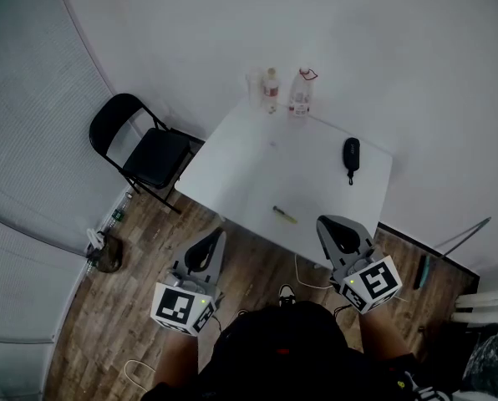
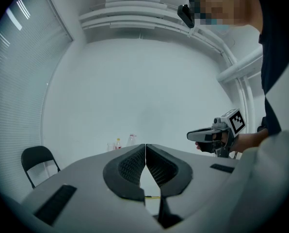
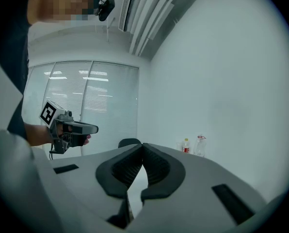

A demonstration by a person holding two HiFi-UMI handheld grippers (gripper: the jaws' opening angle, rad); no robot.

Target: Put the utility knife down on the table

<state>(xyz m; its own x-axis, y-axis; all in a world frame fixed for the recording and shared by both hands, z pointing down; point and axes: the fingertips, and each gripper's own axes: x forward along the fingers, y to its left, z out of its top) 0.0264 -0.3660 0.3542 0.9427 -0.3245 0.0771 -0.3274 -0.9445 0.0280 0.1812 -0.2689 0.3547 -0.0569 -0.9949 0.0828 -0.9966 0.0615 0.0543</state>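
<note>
Trouble, we judge: the utility knife (image 1: 284, 215) lies near the edge of the worktop (image 1: 257, 165), where the left hand-held gripper (image 2: 145, 149) or right hand-held gripper (image 3: 142, 148), both clenched empty, could sweep it off.

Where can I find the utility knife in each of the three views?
Head view: the utility knife lies near the front edge of the table, a small yellow object.
Left gripper view: a thin yellow sliver, low centre, under the shut jaws of the left gripper.
Right gripper view: not visible.
Shared landmark: the red-labelled bottle at the table's far edge.
</note>
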